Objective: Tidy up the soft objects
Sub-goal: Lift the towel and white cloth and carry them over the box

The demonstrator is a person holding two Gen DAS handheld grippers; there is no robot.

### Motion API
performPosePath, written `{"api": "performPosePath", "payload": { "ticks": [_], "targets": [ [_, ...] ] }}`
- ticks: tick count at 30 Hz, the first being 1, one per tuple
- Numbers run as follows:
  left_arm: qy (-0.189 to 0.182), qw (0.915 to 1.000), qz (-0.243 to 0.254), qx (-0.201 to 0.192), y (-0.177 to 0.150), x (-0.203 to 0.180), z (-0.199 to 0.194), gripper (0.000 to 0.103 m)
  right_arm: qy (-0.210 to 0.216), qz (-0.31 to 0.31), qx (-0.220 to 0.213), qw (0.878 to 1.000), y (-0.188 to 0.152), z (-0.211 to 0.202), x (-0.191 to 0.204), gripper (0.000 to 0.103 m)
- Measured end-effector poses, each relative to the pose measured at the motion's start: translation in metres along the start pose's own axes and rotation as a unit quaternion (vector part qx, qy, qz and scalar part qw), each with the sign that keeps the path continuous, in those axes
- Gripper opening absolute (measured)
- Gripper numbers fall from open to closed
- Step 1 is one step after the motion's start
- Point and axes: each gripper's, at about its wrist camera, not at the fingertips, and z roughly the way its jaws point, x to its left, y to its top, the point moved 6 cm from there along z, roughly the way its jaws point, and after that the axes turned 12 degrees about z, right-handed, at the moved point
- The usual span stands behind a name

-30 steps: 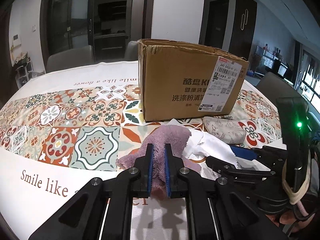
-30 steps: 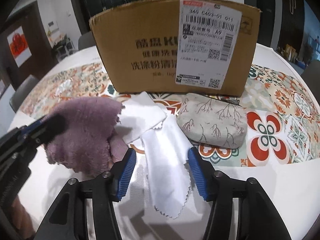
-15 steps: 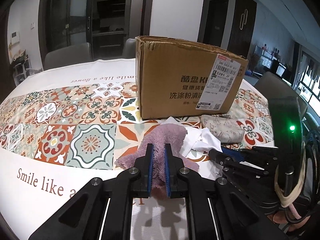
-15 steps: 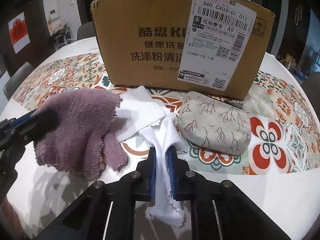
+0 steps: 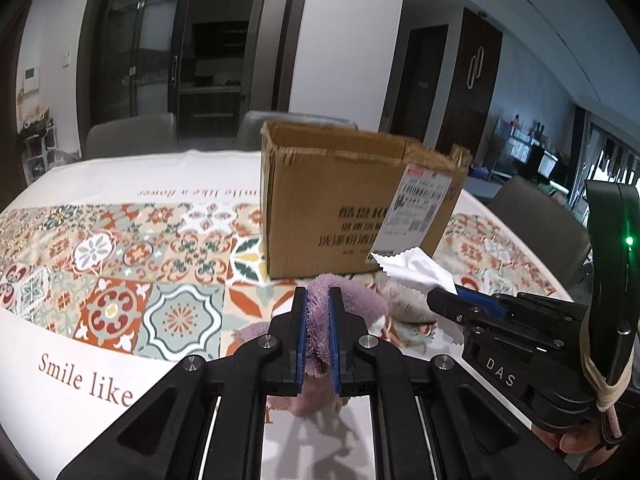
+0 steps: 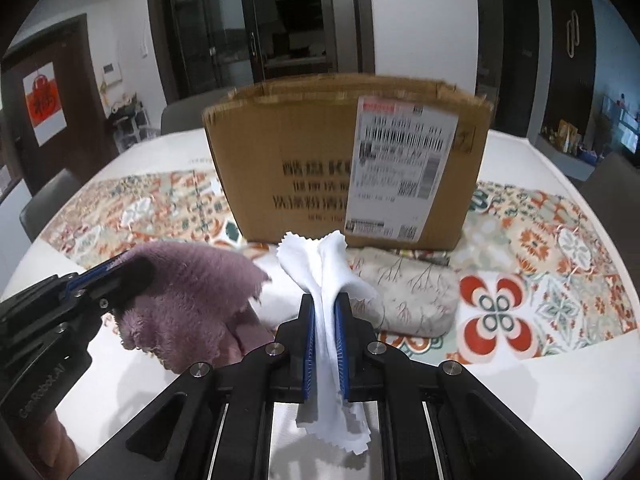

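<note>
My left gripper [image 5: 318, 300] is shut on a fuzzy purple cloth [image 5: 356, 300], lifted off the table; the same cloth [image 6: 188, 284] hangs at the left of the right wrist view, with the left gripper [image 6: 136, 270] clamped on it. My right gripper [image 6: 325, 304] is shut on a thin white cloth [image 6: 320, 264] with zigzag edges, which drapes above and below the pads. The right gripper [image 5: 444, 298] with the white cloth [image 5: 416, 266] shows in the left wrist view too. An open cardboard box [image 6: 348, 160] stands just behind. A beige pouch with a branch print [image 6: 412, 292] lies before it.
A patterned tablecloth [image 5: 120, 260] covers the round table. Another white cloth [image 6: 276, 300] lies under the lifted ones. Grey chairs [image 5: 128, 140] stand at the far edge, another chair [image 5: 536, 216] at the right. A hand [image 5: 580, 440] holds the right gripper's handle.
The right gripper's jaws closed on the white cloth and lifted it off the table. The left gripper rose too with the purple cloth, so the box now looks lower and farther.
</note>
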Motion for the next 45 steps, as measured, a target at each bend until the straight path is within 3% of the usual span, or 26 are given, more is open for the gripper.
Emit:
{"api": "performPosePath", "payload": {
  "ticks": [15,31,45],
  "targets": [
    [0.003,0.9961,0.012,-0.087,0.056,0.002,-0.039,0.011,0.022,-0.003,-0.091,0.996,0.044,-0.060,0.021,0.011],
    [0.013,0.9832,0.038,-0.178,0.128,-0.001,-0.061,0.011,0.038,0.005,-0.168,0.985,0.094,-0.100,0.028,0.011],
    [0.019,0.9768,0.050,-0.208,0.169,0.003,-0.051,0.011,0.045,-0.003,-0.206,0.977,0.132,-0.111,0.033,0.011]
  ]
}}
